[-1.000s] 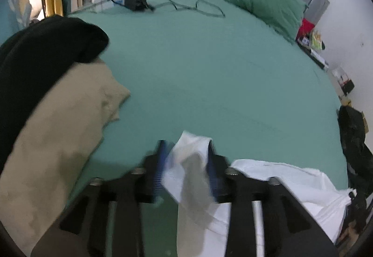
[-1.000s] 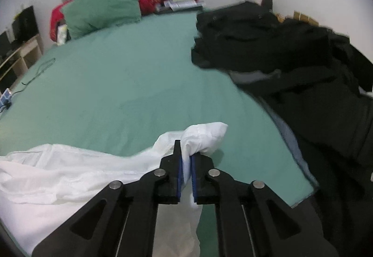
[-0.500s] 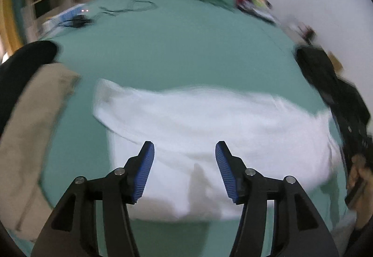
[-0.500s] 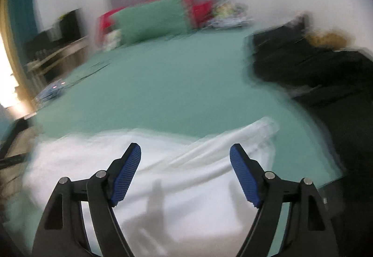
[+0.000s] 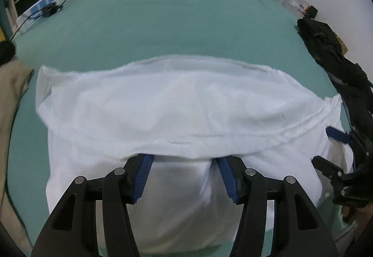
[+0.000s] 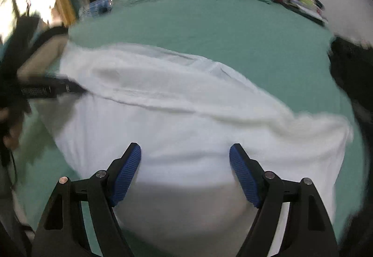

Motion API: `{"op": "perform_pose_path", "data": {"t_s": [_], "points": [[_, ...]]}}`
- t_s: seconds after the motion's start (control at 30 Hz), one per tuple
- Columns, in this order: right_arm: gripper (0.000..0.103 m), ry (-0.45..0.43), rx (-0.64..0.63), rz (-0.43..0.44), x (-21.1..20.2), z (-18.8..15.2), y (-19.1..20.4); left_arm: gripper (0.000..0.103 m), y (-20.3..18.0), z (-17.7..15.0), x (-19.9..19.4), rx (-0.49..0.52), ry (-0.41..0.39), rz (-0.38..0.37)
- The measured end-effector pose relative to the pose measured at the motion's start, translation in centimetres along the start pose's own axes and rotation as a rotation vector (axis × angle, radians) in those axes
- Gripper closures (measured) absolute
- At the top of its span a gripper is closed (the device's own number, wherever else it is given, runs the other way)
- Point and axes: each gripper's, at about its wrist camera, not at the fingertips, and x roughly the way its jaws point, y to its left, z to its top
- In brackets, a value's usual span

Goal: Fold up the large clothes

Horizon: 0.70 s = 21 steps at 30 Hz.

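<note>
At the left edge of the bed [image 5: 177, 14] a tan garment [image 5: 10, 103] and something dark are seen, well clear of the work. The white garment [image 5: 181, 103] is laid crosswise on the green sheet, one fold already made, so that a doubled band with a raised hem line runs from its left corner across to its right end. The left gripper [image 5: 183, 177] is held just above the near edge of the cloth, its jaws spread and nothing pinched between them; its blue pads [image 5: 142, 177] are partly tucked under the overlapping hem. The right gripper [image 6: 185, 173] is likewise spread wide over the near half of the garment, with no cloth clamped. The next fold is judged best begun by each gripper being taken outward to an end of the band, so that all layers are caught together in each pinch. The ends should then be lifted evenly and brought over together, or the upper layer may slide and the right end, already puckered, may bunch. The black clothes [image 5: 338, 66] at the right should be kept out of the grip.
</note>
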Motion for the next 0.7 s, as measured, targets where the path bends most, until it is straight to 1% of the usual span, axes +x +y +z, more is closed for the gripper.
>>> {"op": "perform_pose_path", "data": {"t_s": [0.07, 0.13, 0.2, 0.3, 0.33, 0.37, 0.47, 0.53, 0.63, 0.7], "points": [[0.024, -0.002, -0.017, 0.004, -0.3, 0.9, -1.4, 0.045, -0.1, 1.1, 0.4, -0.014, 0.02, -0.01], [0.024, 0.017, -0.015, 0.032, 0.7, 2.1, -3.1, 0.045, -0.1, 2.0, 0.0, -0.022, 0.009, -0.047], [0.024, 0.041, 0.008, 0.049, 1.9, 2.8, -4.8, 0.045, -0.1, 3.3, 0.2, 0.0, 0.007, -0.029], [0.024, 0.057, 0.165, 0.125, 3.3, 2.7, -8.5, 0.045, 0.5, 4.8, 0.7, -0.01, 0.003, -0.03], [0.024, 0.05, 0.194, 0.129, 3.5, 2.5, -9.3, 0.045, 0.8, 5.1, 1.0, -0.013, 0.002, -0.023], [0.024, 0.042, 0.204, 0.117, 3.6, 2.1, -9.8, 0.045, 1.3, 5.7, 1.5, -0.023, -0.002, -0.002], [0.024, 0.015, 0.239, 0.02, 3.1, 1.4, -11.8, 0.045, 2.9, 7.0, 2.5, -0.066, -0.01, 0.025], [0.024, -0.022, 0.307, -0.052, 2.3, 1.0, -13.4, 0.045, 4.1, 7.8, 2.6, -0.113, -0.027, 0.029], [0.024, -0.049, 0.368, -0.109, 0.9, 0.3, -15.2, 0.045, 5.8, 8.3, 1.1, -0.148, -0.072, 0.075], [0.024, -0.08, 0.384, -0.148, -0.7, 0.0, -15.7, 0.045, 7.0, 7.9, -0.9, -0.173, -0.106, 0.078]]}}
